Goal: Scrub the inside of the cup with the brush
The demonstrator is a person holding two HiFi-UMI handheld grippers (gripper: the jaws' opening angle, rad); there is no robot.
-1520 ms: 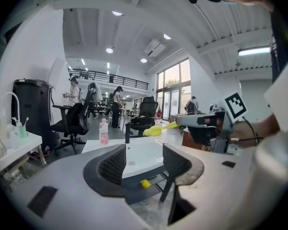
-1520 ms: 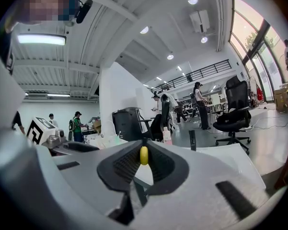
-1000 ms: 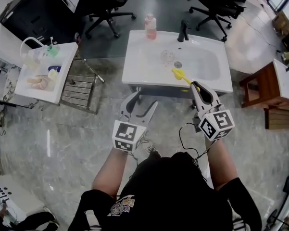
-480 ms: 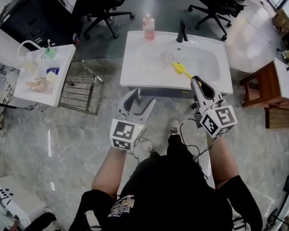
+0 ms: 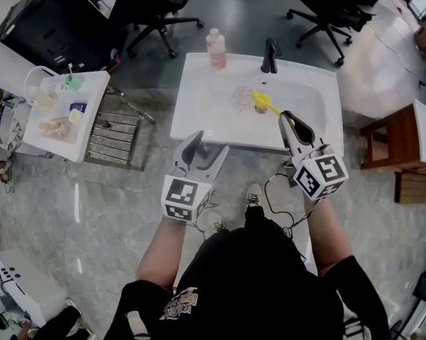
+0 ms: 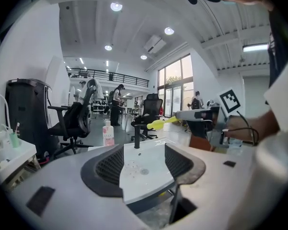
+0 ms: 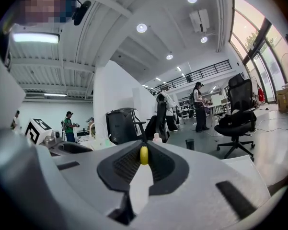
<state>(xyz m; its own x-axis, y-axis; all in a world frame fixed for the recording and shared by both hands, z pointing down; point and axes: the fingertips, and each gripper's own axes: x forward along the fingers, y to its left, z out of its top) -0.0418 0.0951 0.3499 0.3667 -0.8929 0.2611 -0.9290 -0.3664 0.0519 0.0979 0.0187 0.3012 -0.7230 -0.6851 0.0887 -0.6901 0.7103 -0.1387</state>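
Observation:
A clear cup (image 5: 242, 96) lies in the white sink (image 5: 198, 122), near the drain. My right gripper (image 5: 286, 121) is shut on the handle of a yellow brush (image 5: 265, 103), whose head hangs over the basin just right of the cup. In the right gripper view the yellow handle (image 7: 144, 155) sits pinched between the jaws. My left gripper (image 5: 209, 146) is open and empty, at the sink's front edge. In the left gripper view the sink (image 6: 148, 174) shows between the open jaws, with the brush (image 6: 159, 123) above it.
A black faucet (image 5: 271, 55) and a pink soap bottle (image 5: 215, 48) stand on the sink's back rim. A white side table (image 5: 85, 137) with bottles and a metal rack (image 5: 117, 137) are to the left. Office chairs (image 5: 156, 6) stand behind, and a wooden stool (image 5: 393, 144) is to the right.
The person has stepped closer to the sink. Both grippers have moved forward, and the brush head has gone from the sink's front part to beside the cup.

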